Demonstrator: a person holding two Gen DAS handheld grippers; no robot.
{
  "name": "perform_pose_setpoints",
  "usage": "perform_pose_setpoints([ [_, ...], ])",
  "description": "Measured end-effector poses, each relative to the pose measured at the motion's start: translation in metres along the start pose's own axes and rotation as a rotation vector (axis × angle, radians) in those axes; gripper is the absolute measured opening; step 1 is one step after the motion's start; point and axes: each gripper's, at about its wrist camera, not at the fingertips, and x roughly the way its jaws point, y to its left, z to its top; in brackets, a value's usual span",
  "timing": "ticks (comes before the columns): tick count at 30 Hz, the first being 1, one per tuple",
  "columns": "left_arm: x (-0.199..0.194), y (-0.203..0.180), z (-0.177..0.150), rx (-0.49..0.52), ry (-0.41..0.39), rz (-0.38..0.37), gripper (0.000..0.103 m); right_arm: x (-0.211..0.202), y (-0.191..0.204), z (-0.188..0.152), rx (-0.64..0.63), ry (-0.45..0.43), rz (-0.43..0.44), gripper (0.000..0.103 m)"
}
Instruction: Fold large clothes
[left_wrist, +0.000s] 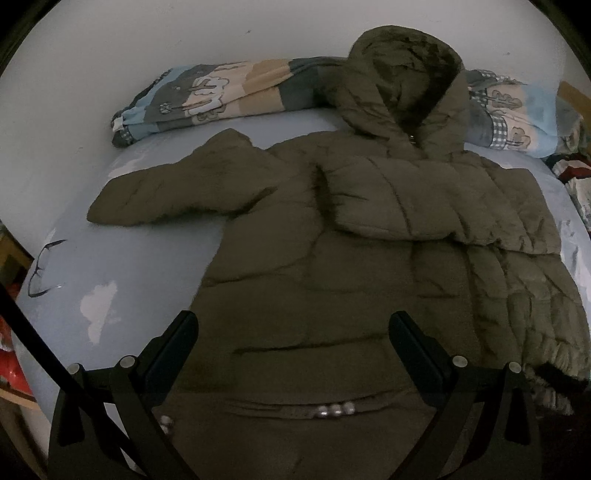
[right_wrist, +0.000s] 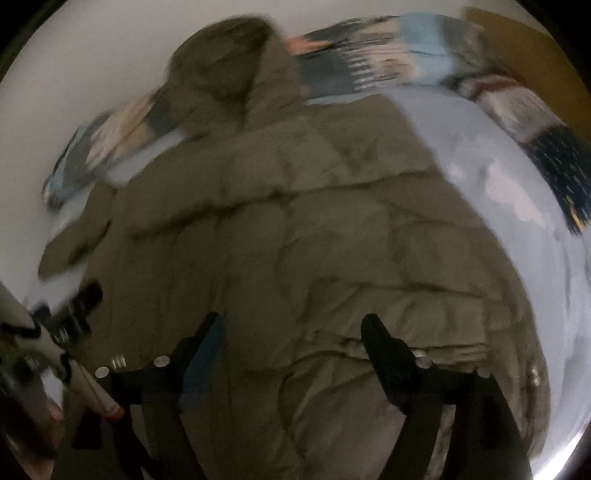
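Olive coat on bed: 3 o'clock sleeve folded in, 9 o'clock sleeve left. My left gripper and right gripper both wide, empty.

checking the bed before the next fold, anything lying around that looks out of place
A pair of glasses lies loose on the light blue sheet, left of the olive puffer coat, near the bed's edge. They could get caught or crushed during folding.

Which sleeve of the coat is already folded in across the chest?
The sleeve on the picture's right in the left wrist view lies across the coat; the other sleeve stretches out over the sheet.
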Motion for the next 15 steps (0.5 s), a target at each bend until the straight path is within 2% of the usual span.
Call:
perform_pose_setpoints([
  [3, -0.001, 0.016, 0.008, -0.015, -0.004, 0.02, 0.102, 0.026, 0.004, -0.007, -0.035, 0.093, -0.036, 0.082],
  [5, -0.003, 0.033, 0.014, -0.052, -0.015, 0.028, 0.102, 0.022, 0.014, -0.008, -0.058, 0.079, -0.062, 0.082],
  [8, -0.005, 0.069, 0.029, -0.128, -0.023, 0.015, 0.102, -0.006, 0.02, 0.005, -0.053, -0.009, 0.04, 0.082],
  [10, -0.001, 0.095, 0.036, -0.166, -0.033, 0.033, 0.102, -0.019, 0.021, 0.011, -0.058, -0.048, 0.045, 0.083],
  [13, 0.017, 0.133, 0.039, -0.208, -0.022, 0.016, 0.102, -0.02, 0.014, 0.013, -0.028, -0.035, 0.069, 0.082],
  [15, 0.034, 0.158, 0.039, -0.256, 0.029, 0.022, 0.102, -0.019, 0.008, 0.012, -0.023, -0.028, 0.073, 0.082],
])
